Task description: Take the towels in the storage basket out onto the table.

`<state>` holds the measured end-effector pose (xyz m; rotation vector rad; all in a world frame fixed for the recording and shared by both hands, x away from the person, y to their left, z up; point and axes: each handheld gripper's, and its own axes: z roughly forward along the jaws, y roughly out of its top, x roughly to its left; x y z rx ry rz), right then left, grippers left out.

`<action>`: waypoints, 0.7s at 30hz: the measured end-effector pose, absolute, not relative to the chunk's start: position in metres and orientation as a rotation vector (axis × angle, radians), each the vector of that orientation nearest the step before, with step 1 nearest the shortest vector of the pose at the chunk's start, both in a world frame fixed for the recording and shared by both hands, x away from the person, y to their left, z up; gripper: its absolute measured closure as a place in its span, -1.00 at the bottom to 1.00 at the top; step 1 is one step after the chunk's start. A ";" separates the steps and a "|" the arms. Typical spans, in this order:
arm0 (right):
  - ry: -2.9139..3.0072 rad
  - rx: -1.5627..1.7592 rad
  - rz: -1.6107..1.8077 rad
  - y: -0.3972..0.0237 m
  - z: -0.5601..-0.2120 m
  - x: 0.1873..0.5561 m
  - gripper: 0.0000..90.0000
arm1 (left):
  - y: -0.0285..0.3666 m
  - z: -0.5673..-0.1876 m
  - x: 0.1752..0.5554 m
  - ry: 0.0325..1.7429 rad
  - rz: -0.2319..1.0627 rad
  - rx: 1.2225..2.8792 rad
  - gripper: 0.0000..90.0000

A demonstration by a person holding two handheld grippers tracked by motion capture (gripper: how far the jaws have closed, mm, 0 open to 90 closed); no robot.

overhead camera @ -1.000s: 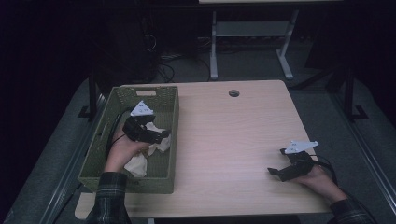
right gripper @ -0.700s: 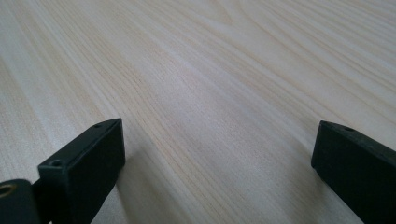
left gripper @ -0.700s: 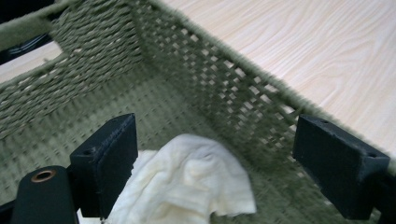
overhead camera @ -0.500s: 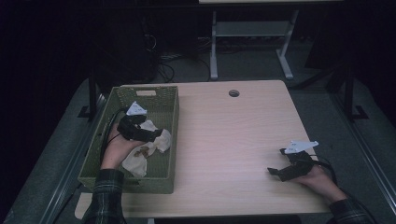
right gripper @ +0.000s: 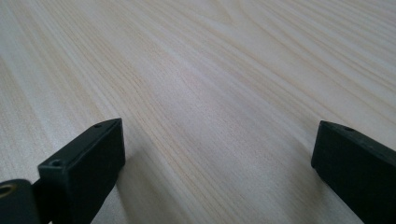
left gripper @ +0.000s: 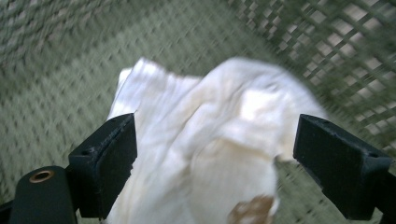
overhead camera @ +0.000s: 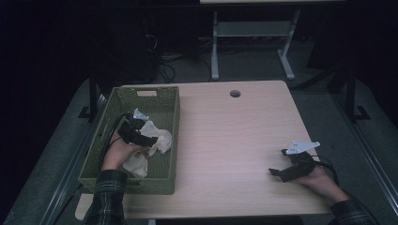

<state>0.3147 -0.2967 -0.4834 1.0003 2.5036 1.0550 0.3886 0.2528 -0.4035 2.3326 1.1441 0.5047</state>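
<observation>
**Dim room behind a lit wooden table**

A pale wooden table (overhead camera: 234,136) with a cable hole (overhead camera: 235,93) is seen at centre frame. Grey carpet (overhead camera: 263,70) and a white desk frame (overhead camera: 253,33) are shown at upper centre, cables (overhead camera: 164,61) at upper left.

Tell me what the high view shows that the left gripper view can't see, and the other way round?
The high view alone takes in the wooden table, the right tool resting on it, and the basket's whole outline. The left gripper view alone shows the left tool wide open around the white cloth, plus a brown stain on it. Both show the cloth lying inside the green woven basket.
</observation>
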 end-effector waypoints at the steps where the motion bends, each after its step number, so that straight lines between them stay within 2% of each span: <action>1: 2.503 0.999 1.056 -0.297 -0.484 0.315 -0.94 | 0.256 -0.405 0.389 1.156 0.501 2.335 -0.71; 16: 2.503 0.995 1.057 -0.297 -0.484 0.315 -0.94 | 0.266 -0.430 0.391 1.241 0.392 2.399 -0.71; 21: 2.507 0.990 1.057 -0.297 -0.484 0.315 -0.94 | 0.265 -0.438 0.392 1.281 0.333 2.440 -0.61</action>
